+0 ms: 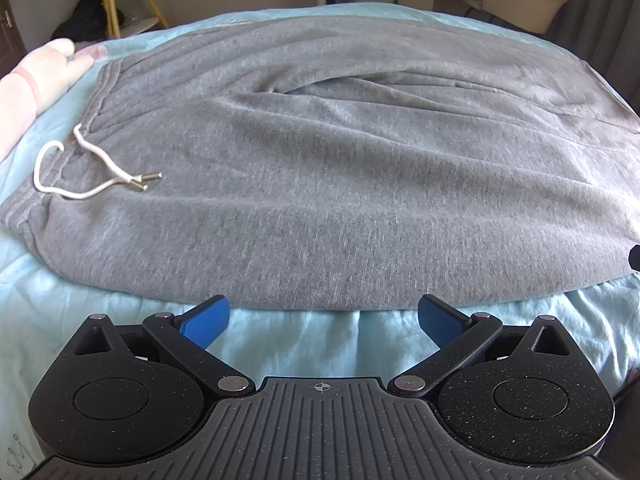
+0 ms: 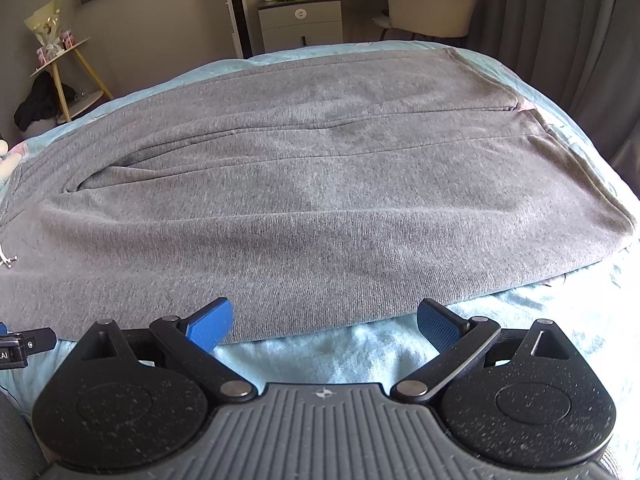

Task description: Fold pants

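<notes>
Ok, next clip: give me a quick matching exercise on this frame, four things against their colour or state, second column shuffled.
Things:
1. pants
2. drawstring
3. bed cover
4. left gripper

Colour or state:
A. white, loose on the waistband end
B. open, blue pads just short of the near hem
C. grey, spread flat and not yet folded
D. light turquoise, wrinkled

Pairs: 1-C, 2-A, 3-D, 4-B

The right gripper is likewise open at the near edge of the pants.
</notes>
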The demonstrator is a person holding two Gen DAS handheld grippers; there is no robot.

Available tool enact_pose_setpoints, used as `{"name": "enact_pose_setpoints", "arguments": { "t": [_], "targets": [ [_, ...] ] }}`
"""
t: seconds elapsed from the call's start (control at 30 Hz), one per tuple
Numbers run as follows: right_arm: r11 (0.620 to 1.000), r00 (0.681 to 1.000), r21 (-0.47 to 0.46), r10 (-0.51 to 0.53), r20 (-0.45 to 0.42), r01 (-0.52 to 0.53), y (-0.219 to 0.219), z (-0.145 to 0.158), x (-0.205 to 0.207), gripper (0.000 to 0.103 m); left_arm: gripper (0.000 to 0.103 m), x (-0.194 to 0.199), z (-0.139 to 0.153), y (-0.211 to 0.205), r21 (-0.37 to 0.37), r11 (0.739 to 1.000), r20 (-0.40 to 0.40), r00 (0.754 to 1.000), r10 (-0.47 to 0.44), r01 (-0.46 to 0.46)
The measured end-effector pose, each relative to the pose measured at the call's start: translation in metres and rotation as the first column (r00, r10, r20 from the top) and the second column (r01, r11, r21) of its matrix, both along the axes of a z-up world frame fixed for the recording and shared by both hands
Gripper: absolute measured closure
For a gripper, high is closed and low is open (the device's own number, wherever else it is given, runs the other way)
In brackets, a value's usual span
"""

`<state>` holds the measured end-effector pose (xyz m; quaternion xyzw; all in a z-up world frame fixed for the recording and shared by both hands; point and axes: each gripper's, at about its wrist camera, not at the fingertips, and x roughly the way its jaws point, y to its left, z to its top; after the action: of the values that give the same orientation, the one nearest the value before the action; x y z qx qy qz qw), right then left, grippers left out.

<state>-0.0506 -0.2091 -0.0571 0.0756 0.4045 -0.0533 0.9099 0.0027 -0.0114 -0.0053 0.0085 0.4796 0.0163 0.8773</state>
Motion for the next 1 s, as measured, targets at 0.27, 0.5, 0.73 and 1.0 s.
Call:
{"name": "enact_pose_setpoints", "arguments": {
  "t": [0.27,0.5,0.73,1.0],
  "targets": [
    [1.0,1.0,0.015,-0.006,-0.008,0.006,-0.002,-0.001,0.0,0.004,0.0,0.0,0.0,0.0,-0.008,1.0,-0.003,1.0,-0.003,0.003],
    [1.0,1.0,0.013,0.007,-0.019,-0.007,0.002,-0.001,0.001,0.004,0.0,-0.002,0.004,0.0,-0.006,1.0,0.011,1.0,-0.005,0.005],
    [0.999,0.998,0.032,0.013,-0.062,-0.011,0.002,-0.005,0.007,0.004,0.0,0.0,0.002,0.0,-0.013,1.0,0.004,1.0,-0.004,0.004],
    [0.995,0.991,0.084,-0.038,-0.131,0.049,-0.013,-0.009,0.039,0.004,0.0,-0.004,0.01,0.003,-0.015,1.0,0.036,0.999,0.012,-0.011]
  ]
}}
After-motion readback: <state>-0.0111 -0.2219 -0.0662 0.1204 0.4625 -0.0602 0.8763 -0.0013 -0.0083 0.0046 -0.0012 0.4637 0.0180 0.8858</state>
